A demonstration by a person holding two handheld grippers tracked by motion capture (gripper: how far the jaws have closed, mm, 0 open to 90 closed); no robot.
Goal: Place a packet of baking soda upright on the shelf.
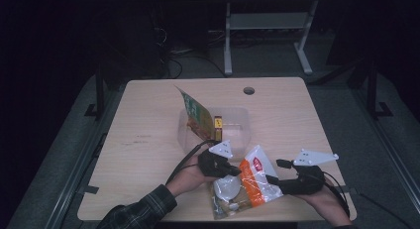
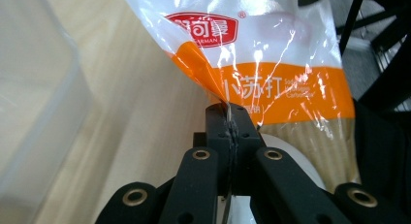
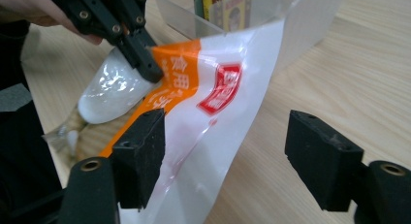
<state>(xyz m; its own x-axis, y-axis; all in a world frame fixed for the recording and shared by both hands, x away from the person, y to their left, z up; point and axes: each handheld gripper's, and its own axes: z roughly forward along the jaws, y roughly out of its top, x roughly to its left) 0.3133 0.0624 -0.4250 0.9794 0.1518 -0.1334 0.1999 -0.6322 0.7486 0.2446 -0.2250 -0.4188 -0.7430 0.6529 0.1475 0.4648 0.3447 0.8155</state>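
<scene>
A clear plastic bag (image 1: pixel 255 182) with an orange band and a red logo lies at the table's near edge, with pale contents inside. My left gripper (image 1: pixel 239 170) is shut on a fold of the bag's orange band (image 2: pixel 228 110), jaws pressed together. In the right gripper view that left gripper (image 3: pixel 150 71) pinches the bag (image 3: pixel 218 88) at its upper left. My right gripper (image 1: pixel 271 180) stands open at the bag's right side. Its pads (image 3: pixel 140 151) are wide apart, and the bag's white lower part lies loosely between them.
A clear plastic container (image 1: pixel 237 122) stands mid-table just beyond the bag, holding a green and orange packet (image 1: pixel 195 115) propped upright and a small yellow box (image 1: pixel 218 122). Its wall (image 2: pixel 43 112) is close to my left gripper. The wooden table (image 1: pixel 148 120) has a cable hole (image 1: pixel 248 90) at the back.
</scene>
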